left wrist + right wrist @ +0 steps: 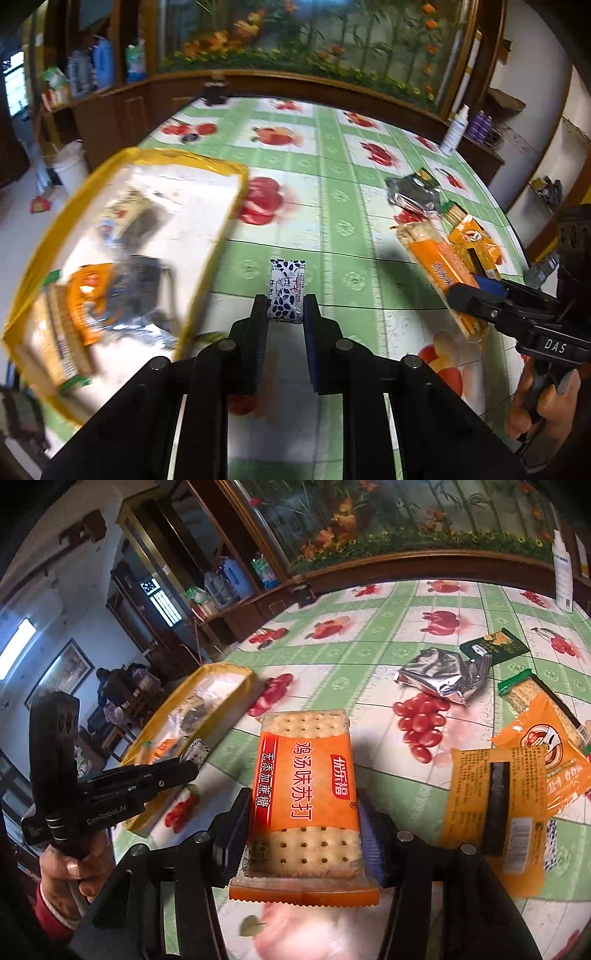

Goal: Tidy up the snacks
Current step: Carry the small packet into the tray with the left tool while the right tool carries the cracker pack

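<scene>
My left gripper [285,308] is shut on a small white candy with a blue leaf print [287,284], held above the tablecloth. To its left lies a yellow-rimmed tray [225,236] with several snack packs inside, blurred. My right gripper [301,823] is shut on an orange cracker pack [304,790], lifted off the table. In the right wrist view the left gripper [192,764] hangs over the tray [236,672] with the candy [195,751] at its tip. In the left wrist view the right gripper [469,291] holds the cracker pack [436,266] at the right.
A silver foil pack [439,677], a dark green pack [493,646], another cracker pack [543,709] and an orange-wrapped snack [495,808] lie on the fruit-print tablecloth [369,642]. A white spray bottle [563,572] stands at the far edge by a wooden cabinet.
</scene>
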Action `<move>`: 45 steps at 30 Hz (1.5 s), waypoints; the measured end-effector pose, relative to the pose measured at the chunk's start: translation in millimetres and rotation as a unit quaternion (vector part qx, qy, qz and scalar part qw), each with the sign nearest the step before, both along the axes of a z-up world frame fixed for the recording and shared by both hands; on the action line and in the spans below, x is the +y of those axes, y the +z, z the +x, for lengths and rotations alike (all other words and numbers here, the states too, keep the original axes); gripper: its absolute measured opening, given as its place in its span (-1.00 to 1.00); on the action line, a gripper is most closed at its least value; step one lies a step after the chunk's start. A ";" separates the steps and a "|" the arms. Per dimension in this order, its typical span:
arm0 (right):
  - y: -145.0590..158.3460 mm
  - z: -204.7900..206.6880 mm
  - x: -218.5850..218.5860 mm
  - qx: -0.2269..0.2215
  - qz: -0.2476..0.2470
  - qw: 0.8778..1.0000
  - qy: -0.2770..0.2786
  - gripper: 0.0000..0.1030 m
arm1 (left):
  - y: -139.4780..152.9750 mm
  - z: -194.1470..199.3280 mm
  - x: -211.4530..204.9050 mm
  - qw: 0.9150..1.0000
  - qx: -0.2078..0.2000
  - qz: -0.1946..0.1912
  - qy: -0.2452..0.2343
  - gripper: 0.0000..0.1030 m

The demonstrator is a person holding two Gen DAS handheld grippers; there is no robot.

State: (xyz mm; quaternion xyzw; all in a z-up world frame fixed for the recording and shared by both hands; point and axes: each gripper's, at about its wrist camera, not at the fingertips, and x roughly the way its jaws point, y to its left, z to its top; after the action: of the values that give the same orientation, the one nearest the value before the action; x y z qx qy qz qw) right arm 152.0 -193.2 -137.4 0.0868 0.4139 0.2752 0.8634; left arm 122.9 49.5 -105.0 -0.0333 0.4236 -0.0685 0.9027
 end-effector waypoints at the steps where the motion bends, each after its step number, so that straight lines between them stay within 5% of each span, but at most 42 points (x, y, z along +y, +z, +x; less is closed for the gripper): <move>1: 2.8 -4.0 3.4 -0.004 0.003 1.000 0.003 0.06 | 3.7 -5.3 4.2 1.000 -0.006 0.003 0.008 -0.69; 10: 20.2 -29.0 40.7 -0.020 0.024 0.999 0.032 0.05 | 23.9 -41.1 39.0 0.996 -0.043 0.036 0.064 -0.69; 26: 21.8 -32.8 119.7 -0.019 0.010 0.996 0.091 0.05 | 17.1 -57.3 113.2 0.990 -0.044 0.005 0.134 -0.69; 45: 1.7 40.1 225.2 -0.007 0.005 0.991 0.131 0.05 | -4.6 -32.0 144.3 0.986 -0.018 0.007 0.164 -0.68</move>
State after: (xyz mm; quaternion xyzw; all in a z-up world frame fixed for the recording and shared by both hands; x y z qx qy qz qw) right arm 192.1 32.0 -135.7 0.0340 0.4146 0.3888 0.8221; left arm 90.9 193.8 -109.6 -0.0950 0.3962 0.0830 0.9095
